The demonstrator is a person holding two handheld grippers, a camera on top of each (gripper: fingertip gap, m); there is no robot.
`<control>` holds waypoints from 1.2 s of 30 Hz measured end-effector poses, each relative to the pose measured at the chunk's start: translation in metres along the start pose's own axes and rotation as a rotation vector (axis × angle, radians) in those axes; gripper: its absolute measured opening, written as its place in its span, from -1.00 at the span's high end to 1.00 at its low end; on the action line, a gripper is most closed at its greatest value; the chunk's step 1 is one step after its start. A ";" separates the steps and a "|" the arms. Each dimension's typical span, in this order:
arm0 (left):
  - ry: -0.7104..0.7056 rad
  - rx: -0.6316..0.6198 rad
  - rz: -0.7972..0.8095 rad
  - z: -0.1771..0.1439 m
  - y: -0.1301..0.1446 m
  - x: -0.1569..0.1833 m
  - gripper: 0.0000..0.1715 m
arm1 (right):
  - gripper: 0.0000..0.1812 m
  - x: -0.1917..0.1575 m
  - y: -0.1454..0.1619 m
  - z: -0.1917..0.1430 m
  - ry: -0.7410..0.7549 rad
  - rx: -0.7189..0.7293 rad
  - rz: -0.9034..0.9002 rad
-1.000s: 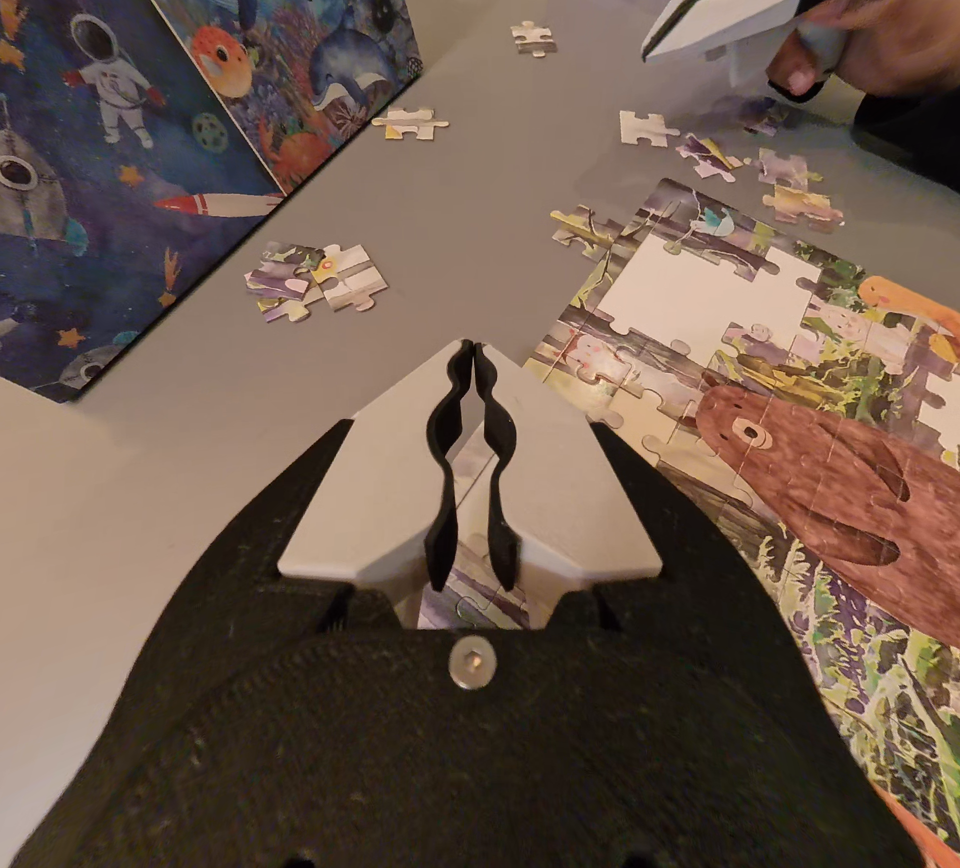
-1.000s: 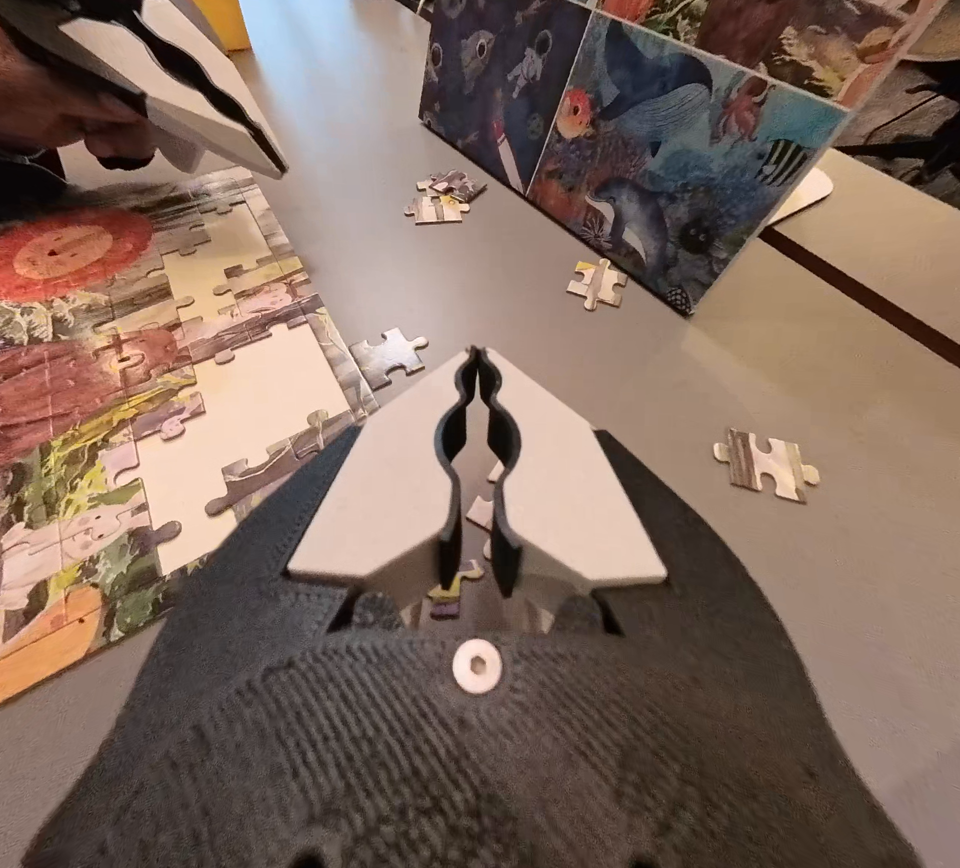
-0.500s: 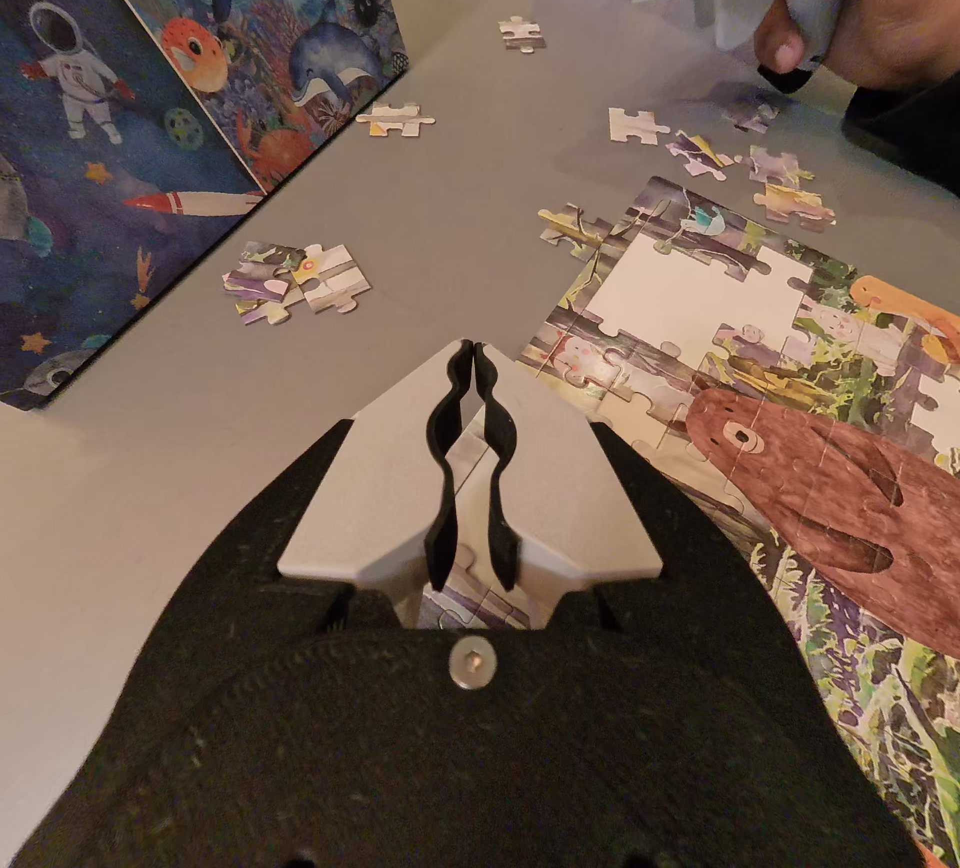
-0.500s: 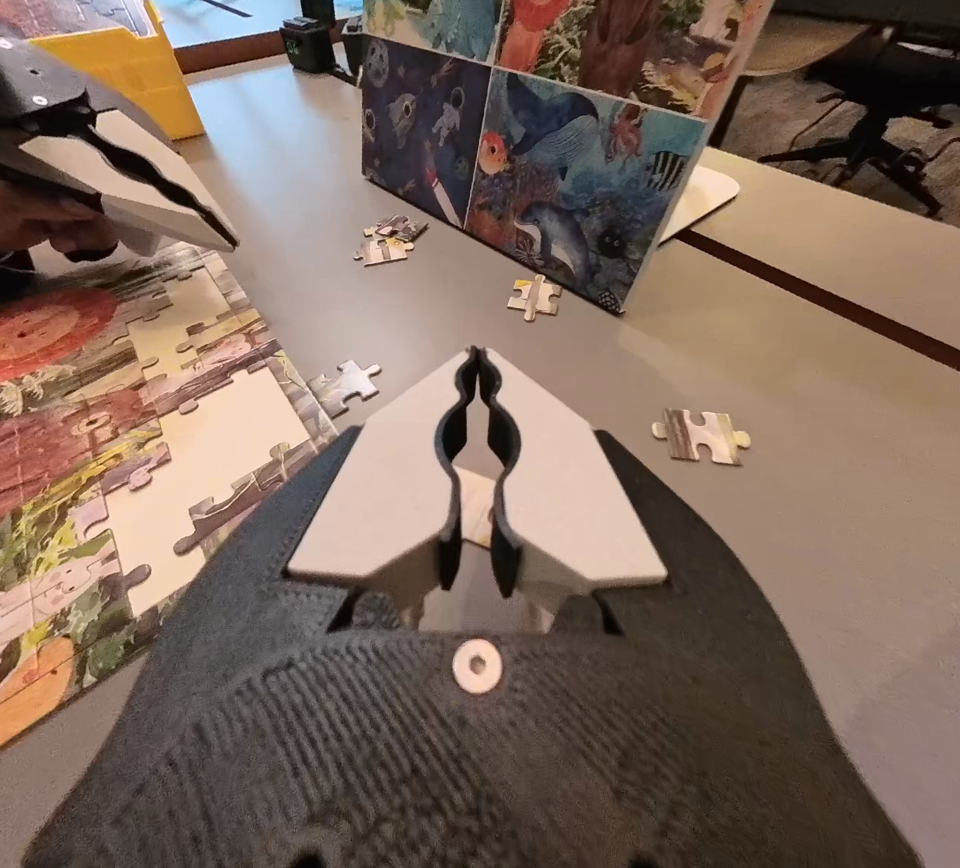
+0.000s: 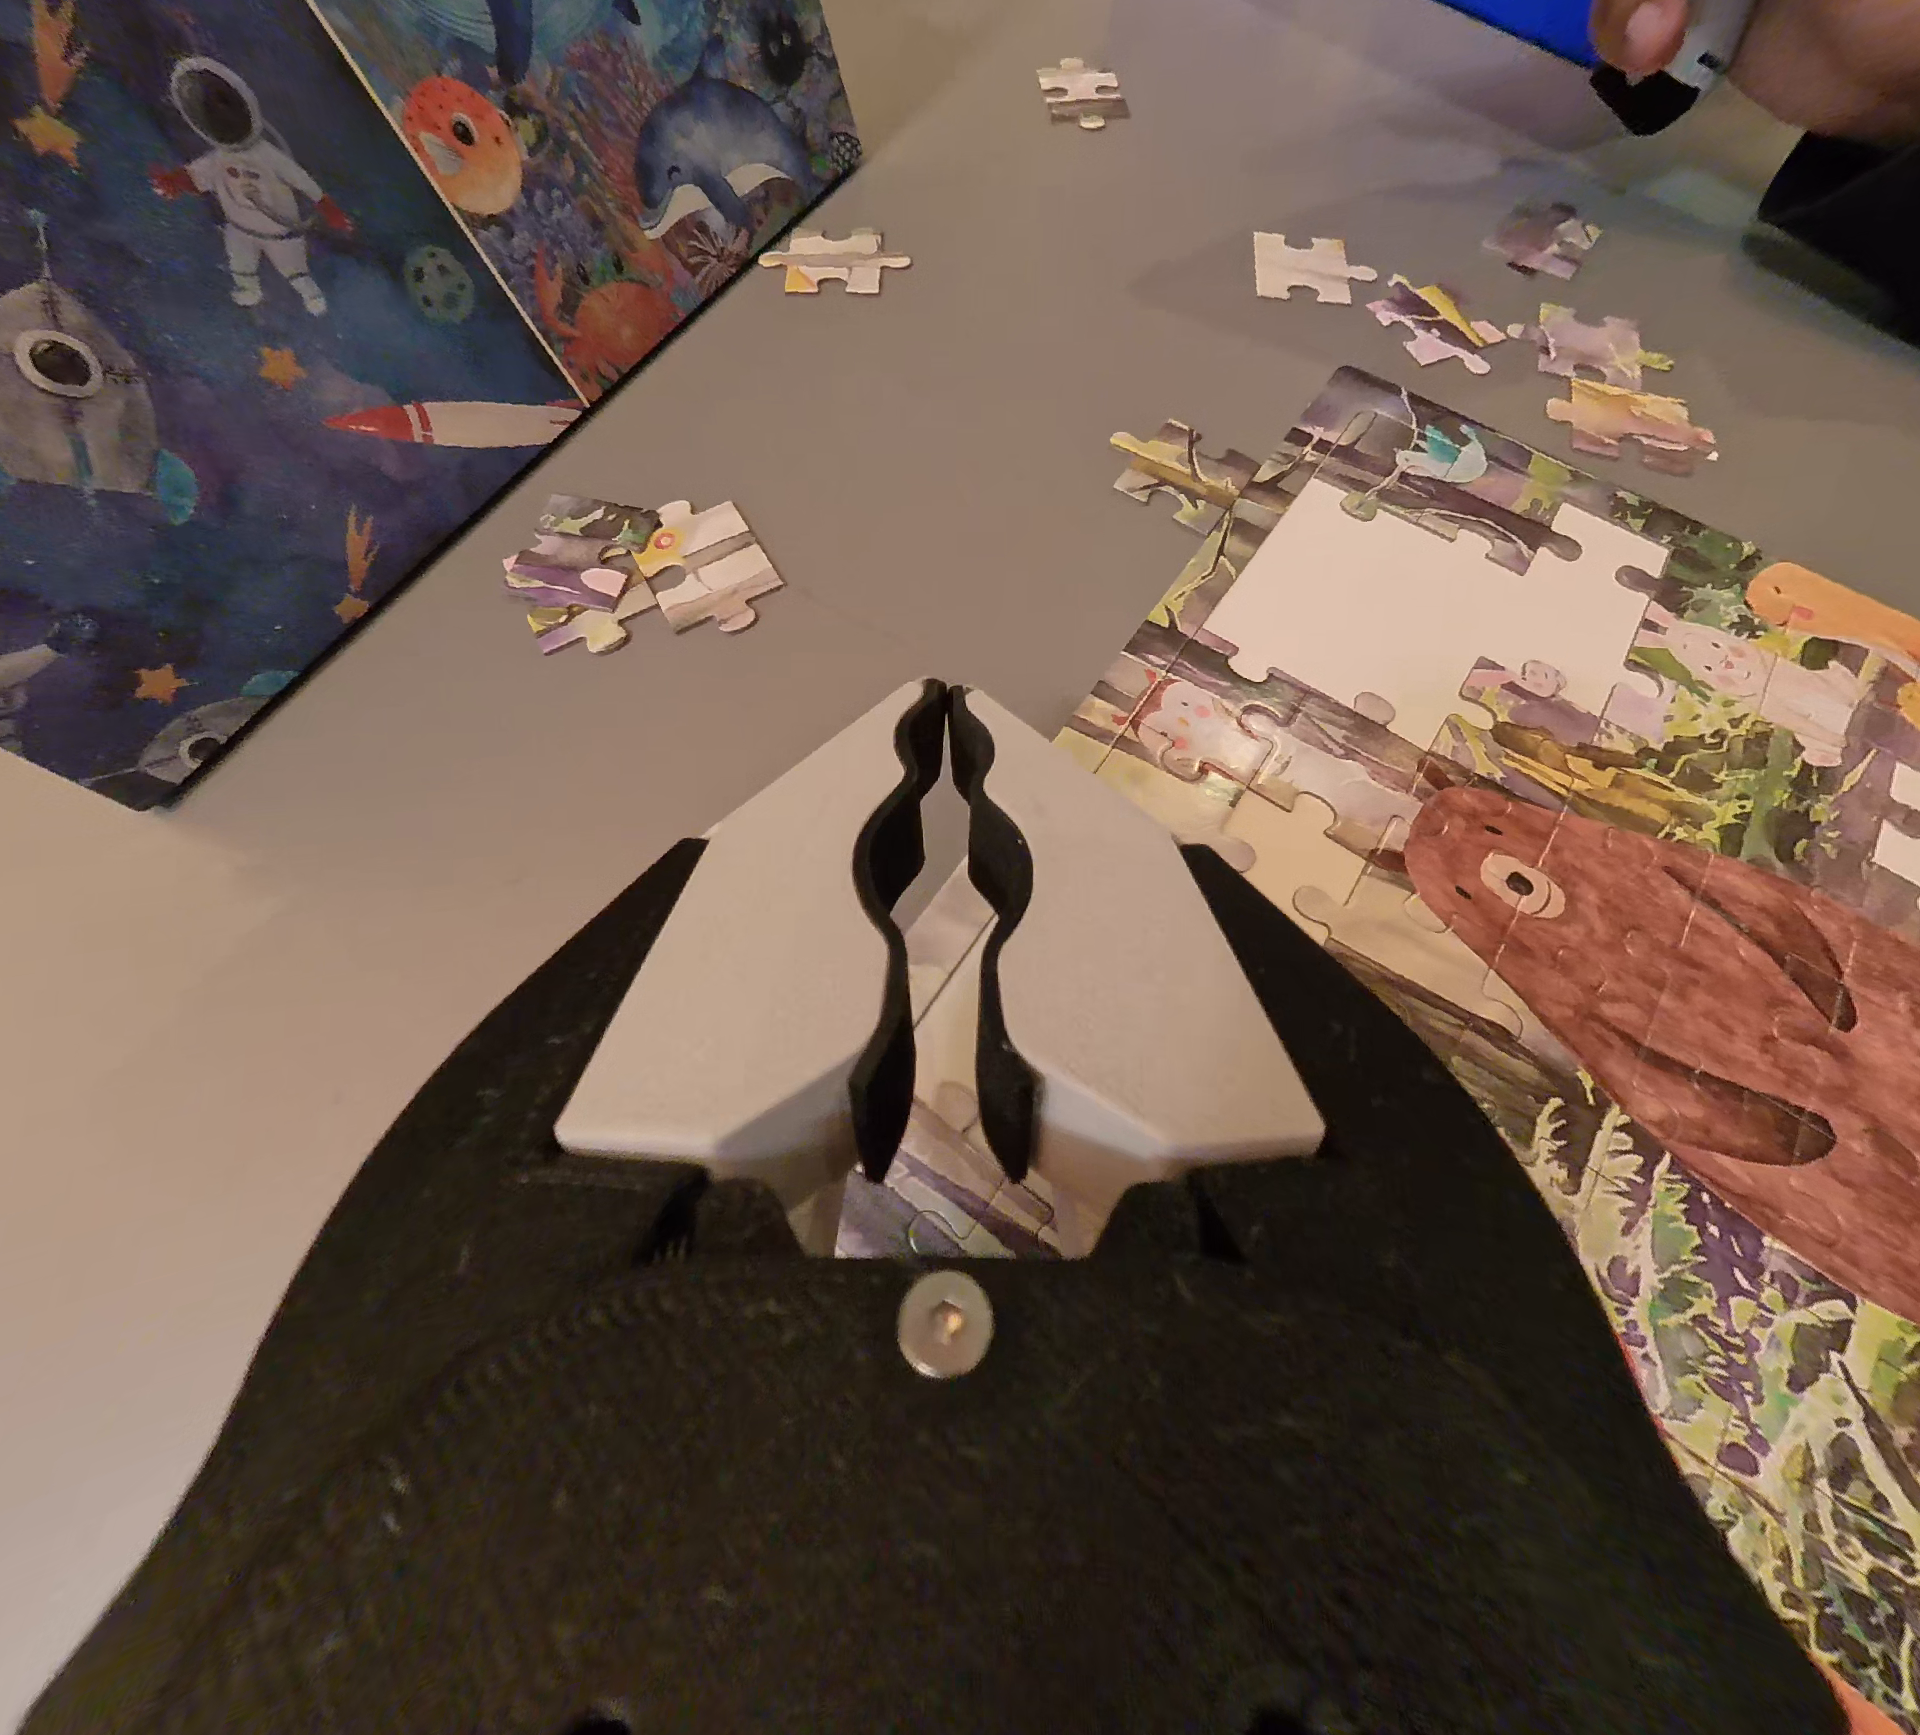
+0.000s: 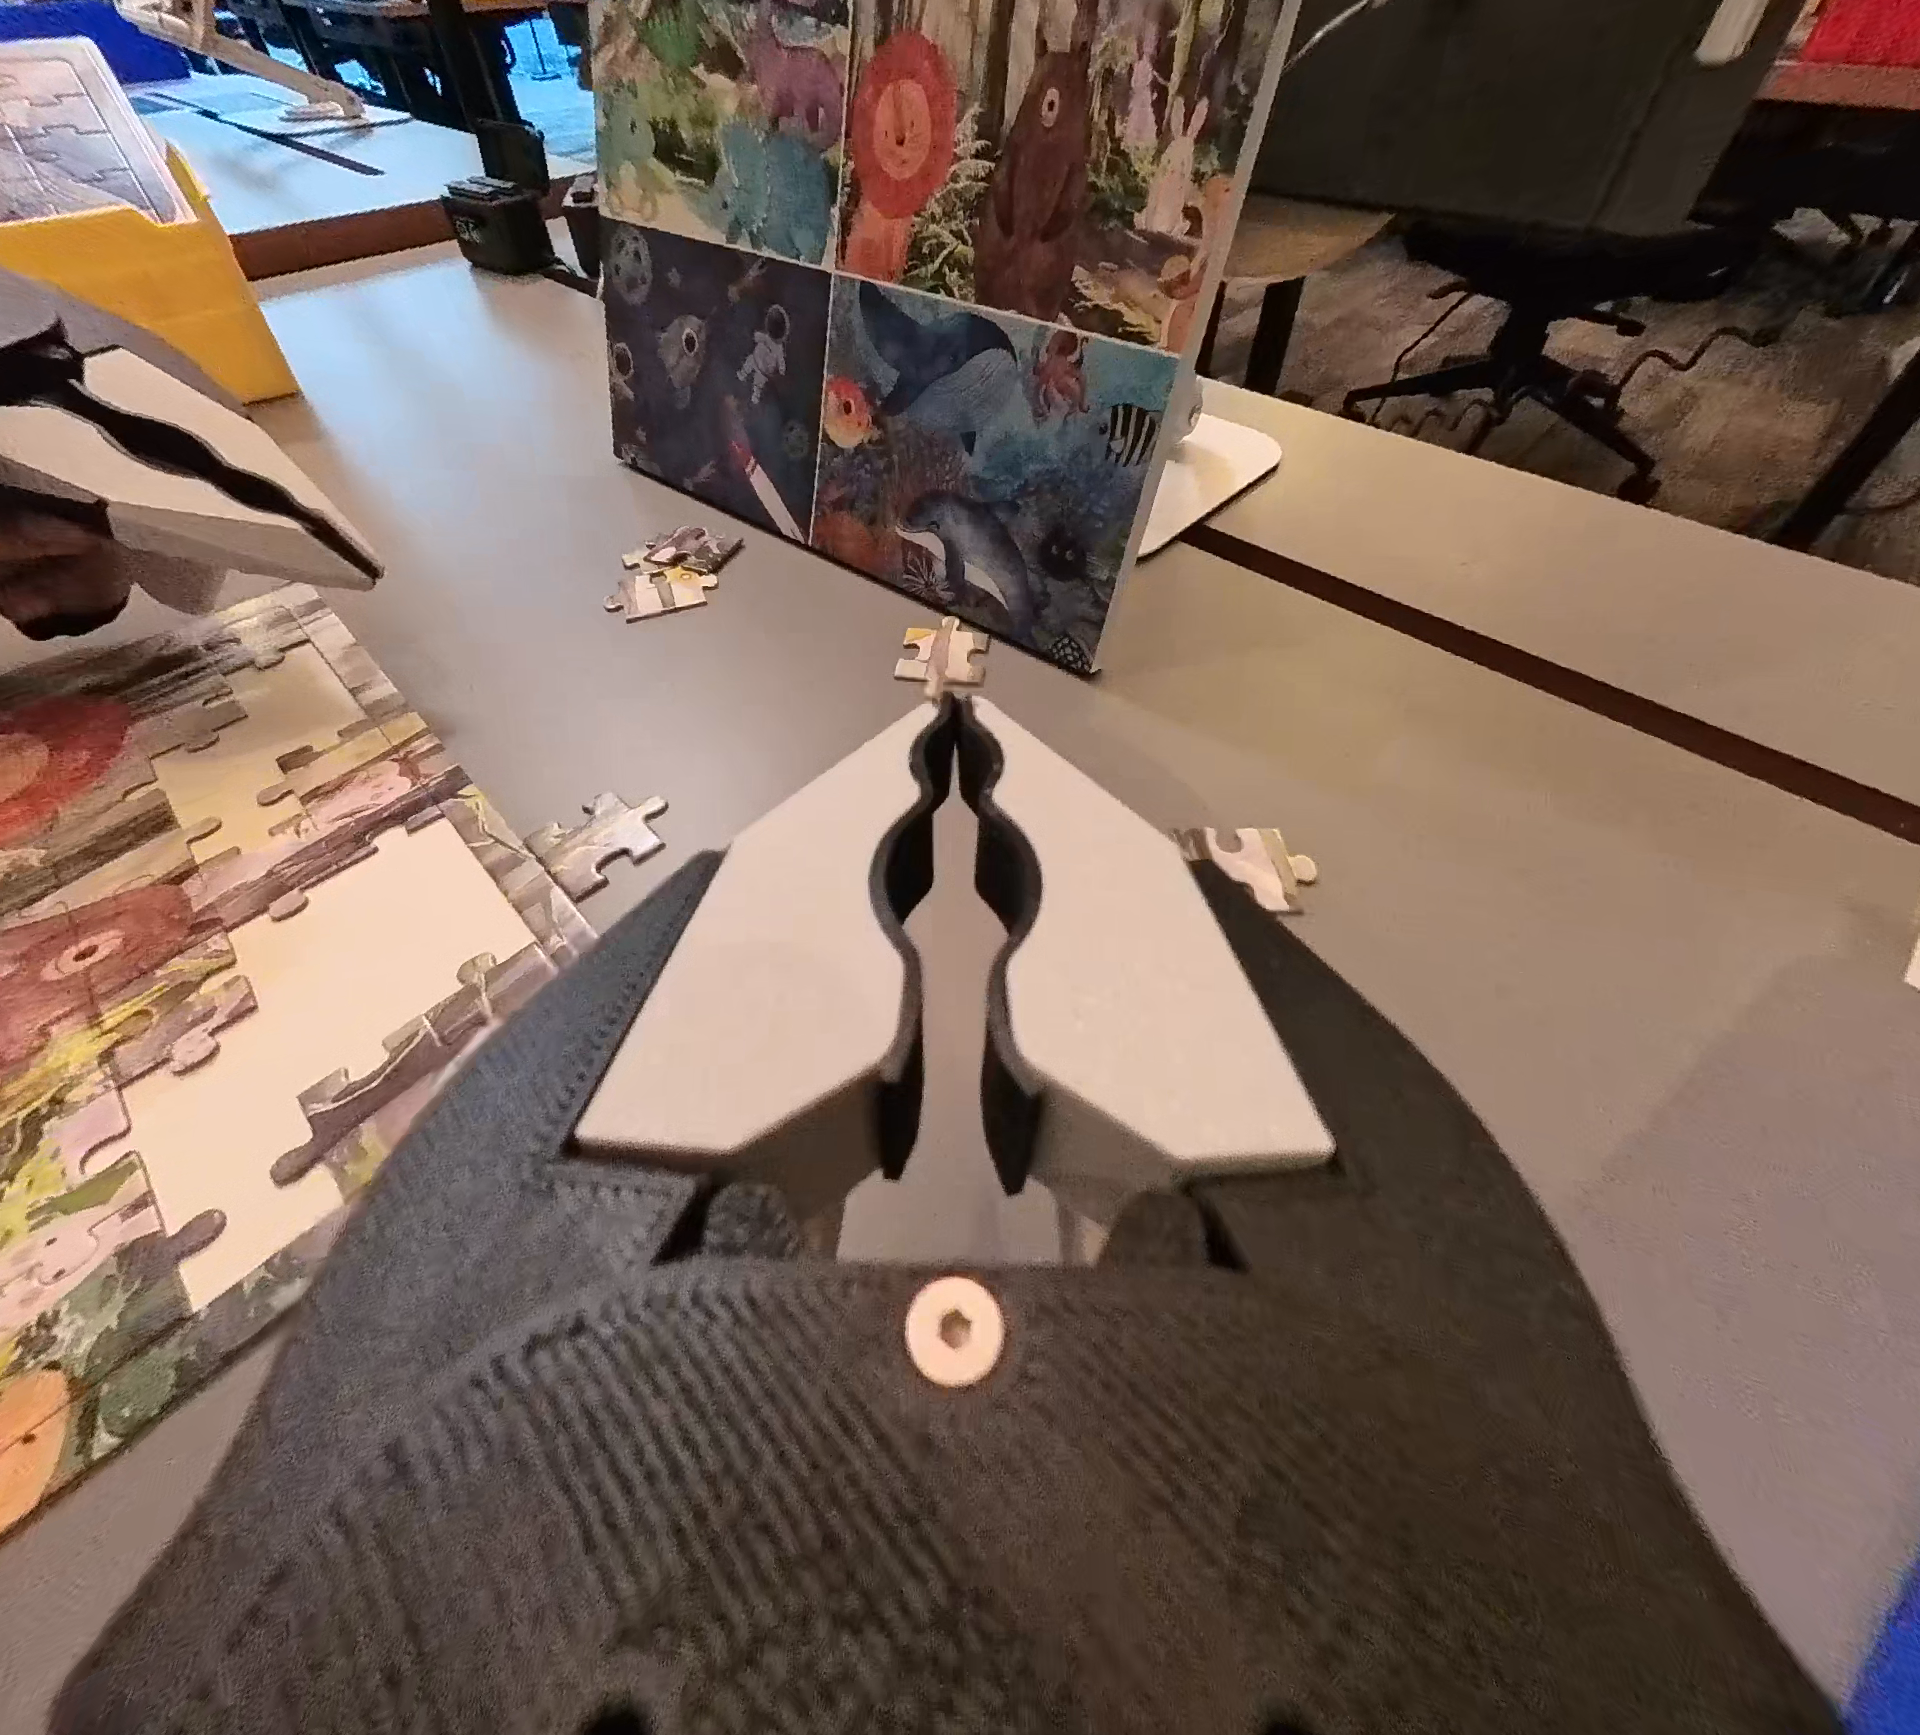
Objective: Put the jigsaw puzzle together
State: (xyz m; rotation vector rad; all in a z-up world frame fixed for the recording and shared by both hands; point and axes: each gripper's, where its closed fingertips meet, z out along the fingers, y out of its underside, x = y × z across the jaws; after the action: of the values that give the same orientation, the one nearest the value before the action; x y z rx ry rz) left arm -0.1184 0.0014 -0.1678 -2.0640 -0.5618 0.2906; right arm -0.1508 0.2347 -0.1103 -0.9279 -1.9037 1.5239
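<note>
On the grey desk (image 5: pixel 935 397) lies my half-built puzzle (image 5: pixel 1558 906), with a bare white gap (image 5: pixel 1403 615) near its top corner. My left gripper (image 5: pixel 948 719) hovers over the puzzle's near corner, fingers pressed together and empty. My right gripper (image 6: pixel 954 717) hangs above the desk, fingers also pressed together, holding nothing, tips aimed at a loose piece (image 6: pixel 940 649) lying just before an upright picture board (image 6: pixel 935 231). Other loose pieces lie scattered: a small cluster (image 5: pixel 644 568) beside the board, several (image 5: pixel 1455 324) just beyond the puzzle's top edge. I judge I am choosing the next piece. Next, the right fingers must spread, drop onto that piece and pinch its edge.
</note>
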 end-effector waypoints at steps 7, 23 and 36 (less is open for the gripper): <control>-0.031 -0.030 0.027 0.002 0.006 -0.005 1.00 | 1.00 0.005 0.002 -0.002 -0.039 0.009 0.115; -0.027 -0.044 0.044 0.004 0.008 -0.002 1.00 | 0.91 -0.001 0.038 0.008 -0.059 -0.182 0.081; -0.020 -0.063 0.039 0.008 0.013 -0.002 1.00 | 0.45 -0.060 0.086 -0.021 -0.396 -0.480 0.019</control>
State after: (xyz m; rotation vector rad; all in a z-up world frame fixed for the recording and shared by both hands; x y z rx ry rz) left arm -0.1201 0.0002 -0.1831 -2.1370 -0.5493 0.3201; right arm -0.0816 0.2117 -0.1881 -0.8821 -2.6294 1.3580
